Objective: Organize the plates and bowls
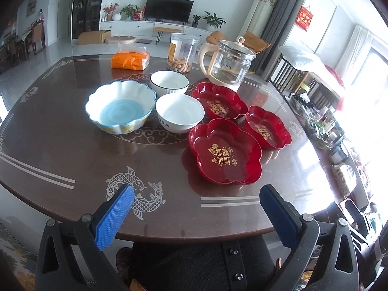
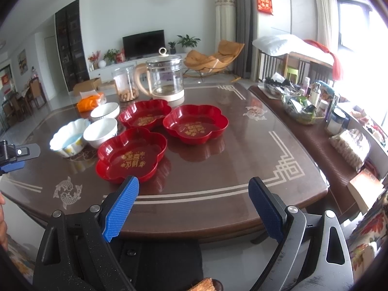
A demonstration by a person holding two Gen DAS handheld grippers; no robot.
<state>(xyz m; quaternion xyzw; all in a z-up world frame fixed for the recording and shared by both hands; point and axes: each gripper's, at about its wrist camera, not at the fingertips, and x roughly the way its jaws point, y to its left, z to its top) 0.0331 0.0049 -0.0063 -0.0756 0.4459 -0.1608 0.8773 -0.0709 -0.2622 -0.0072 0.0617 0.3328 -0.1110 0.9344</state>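
Both grippers, left [image 1: 196,198] and right [image 2: 194,189], hover with jaws apart and empty at the near edge of a brown table [image 1: 72,150]. Beyond sit three red flower-shaped plates [image 1: 225,150], then three bowls [image 1: 180,112], with a glass kettle [image 1: 226,60] farthest.

A glass kettle [image 1: 226,64], a jar [image 1: 182,53] of perhaps biscuits, and an orange pack [image 1: 130,59] stand on the table [image 1: 72,150]

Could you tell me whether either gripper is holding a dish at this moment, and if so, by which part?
Nothing is held: the left gripper and right gripper are both open above the brown table's near edge.
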